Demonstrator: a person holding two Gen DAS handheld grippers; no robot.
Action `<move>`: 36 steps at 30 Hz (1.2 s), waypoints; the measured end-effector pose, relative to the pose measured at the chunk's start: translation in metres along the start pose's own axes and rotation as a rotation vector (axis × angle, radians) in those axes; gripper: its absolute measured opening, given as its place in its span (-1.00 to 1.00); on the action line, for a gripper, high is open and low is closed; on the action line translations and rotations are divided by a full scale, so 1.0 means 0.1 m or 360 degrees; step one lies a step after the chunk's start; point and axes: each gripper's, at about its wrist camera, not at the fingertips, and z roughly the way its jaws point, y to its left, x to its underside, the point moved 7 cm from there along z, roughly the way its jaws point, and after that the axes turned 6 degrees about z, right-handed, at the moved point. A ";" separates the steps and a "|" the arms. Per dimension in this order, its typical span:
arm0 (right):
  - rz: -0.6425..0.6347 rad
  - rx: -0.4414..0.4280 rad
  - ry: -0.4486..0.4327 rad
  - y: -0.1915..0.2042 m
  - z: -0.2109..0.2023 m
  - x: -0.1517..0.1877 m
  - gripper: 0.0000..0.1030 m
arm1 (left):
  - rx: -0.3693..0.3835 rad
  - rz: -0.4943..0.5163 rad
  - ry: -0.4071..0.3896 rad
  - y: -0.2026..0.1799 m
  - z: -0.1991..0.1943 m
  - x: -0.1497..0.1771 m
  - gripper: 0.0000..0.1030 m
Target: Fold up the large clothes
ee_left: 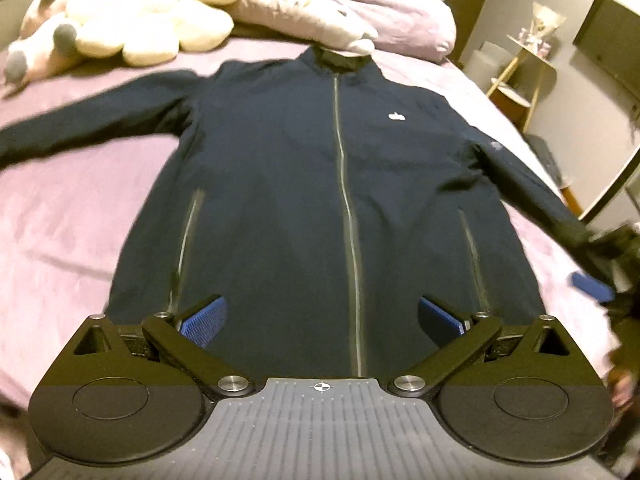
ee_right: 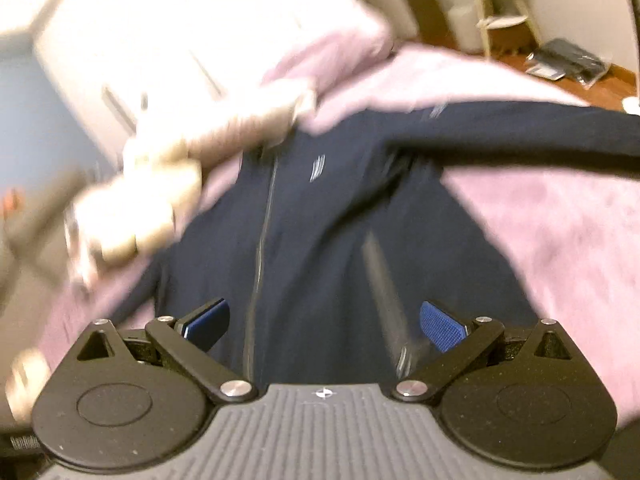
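A dark navy zip-up jacket (ee_left: 320,184) lies flat and face up on a pink bedsheet (ee_left: 60,216), collar at the far end and both sleeves spread out. My left gripper (ee_left: 322,322) is open and empty, hovering over the jacket's hem by the zipper. In the blurred right wrist view the same jacket (ee_right: 320,240) lies below my right gripper (ee_right: 324,326), which is open and empty over the lower front. In the left wrist view the right gripper's blue pad (ee_left: 592,285) shows at the right edge beside the end of the jacket's right sleeve.
Cream and pink plush toys (ee_left: 120,28) and a pink pillow (ee_left: 352,12) lie at the head of the bed. A small wooden side table (ee_left: 524,76) stands beyond the bed's right edge. Bags (ee_right: 568,64) lie on the floor.
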 end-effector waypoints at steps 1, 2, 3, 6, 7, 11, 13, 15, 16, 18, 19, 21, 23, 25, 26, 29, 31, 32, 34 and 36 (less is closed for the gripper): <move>0.0069 -0.0021 -0.0026 -0.14 0.02 -0.13 0.97 | -0.0039 0.0030 -0.0001 -0.02 0.09 -0.08 1.00; 0.0190 -0.0015 -0.0038 -0.36 0.06 -0.33 0.97 | -0.0056 0.0046 -0.0001 -0.04 0.17 -0.15 1.00; 0.0279 0.0015 -0.0040 -0.54 0.09 -0.46 0.97 | -0.0057 0.0054 0.0002 -0.07 0.27 -0.23 1.00; 0.0551 0.0128 -0.0208 -1.26 0.14 -0.88 0.97 | -0.0054 0.0051 -0.0034 -0.14 0.60 -0.45 1.00; 0.0654 0.0144 -0.0279 -1.50 0.13 -0.98 0.97 | -0.0074 0.0044 -0.0056 -0.15 0.70 -0.51 1.00; 0.1114 0.0175 -0.0515 -2.47 0.12 -1.20 0.61 | -0.0130 0.0010 -0.0138 -0.18 1.14 -0.80 1.00; 0.1249 0.0212 -0.0566 -2.76 0.17 -1.19 0.40 | -0.0172 0.0006 -0.0155 -0.19 1.36 -0.90 1.00; 0.1396 0.0241 -0.0598 -3.04 0.23 -1.17 0.05 | -0.0195 0.0003 -0.0165 -0.19 1.54 -0.96 1.00; 0.1465 0.0208 -0.0611 -3.14 0.27 -1.16 -0.03 | -0.0198 0.0004 -0.0158 -0.19 1.61 -0.97 1.00; 0.1606 0.0138 -0.0658 -3.28 0.34 -1.13 -0.23 | -0.0195 -0.0027 -0.0113 -0.15 1.76 -0.98 1.00; 0.1637 0.0118 -0.0670 -3.32 0.40 -1.11 -0.38 | -0.0174 -0.0059 -0.0078 -0.12 1.84 -0.96 1.00; 0.1657 0.0152 -0.0656 -3.36 0.49 -1.14 -0.68 | -0.0137 -0.0142 0.0015 -0.04 1.95 -0.93 1.00; 0.1562 0.0236 -0.0638 -3.30 0.47 -1.27 -0.76 | -0.0111 -0.0191 0.0072 0.05 2.00 -0.92 1.00; 0.1347 0.0350 -0.0672 -3.09 0.39 -1.50 -0.78 | -0.0097 -0.0184 0.0073 0.14 2.00 -0.92 1.00; 0.1157 0.0414 -0.0713 -2.87 0.34 -1.67 -0.78 | -0.0102 -0.0178 0.0065 0.18 2.00 -0.93 1.00; 0.0663 0.0505 -0.0742 -2.21 0.33 -2.05 -0.79 | -0.0091 -0.0191 0.0055 0.29 1.94 -0.97 1.00; 0.0321 0.0510 -0.0696 -1.63 0.48 -2.22 -0.79 | -0.0044 -0.0225 0.0038 0.35 1.90 -1.01 1.00; 0.0134 0.0485 -0.0646 -1.28 0.64 -2.26 -0.78 | -0.0017 -0.0245 0.0011 0.38 1.85 -1.04 1.00; -0.0176 0.0422 -0.0503 -0.67 1.05 -2.17 -0.78 | 0.0031 -0.0281 -0.0046 0.42 1.76 -1.10 1.00; -0.0434 0.0362 -0.0361 -0.18 1.45 -2.01 -0.78 | 0.0088 -0.0298 -0.0091 0.46 1.68 -1.17 1.00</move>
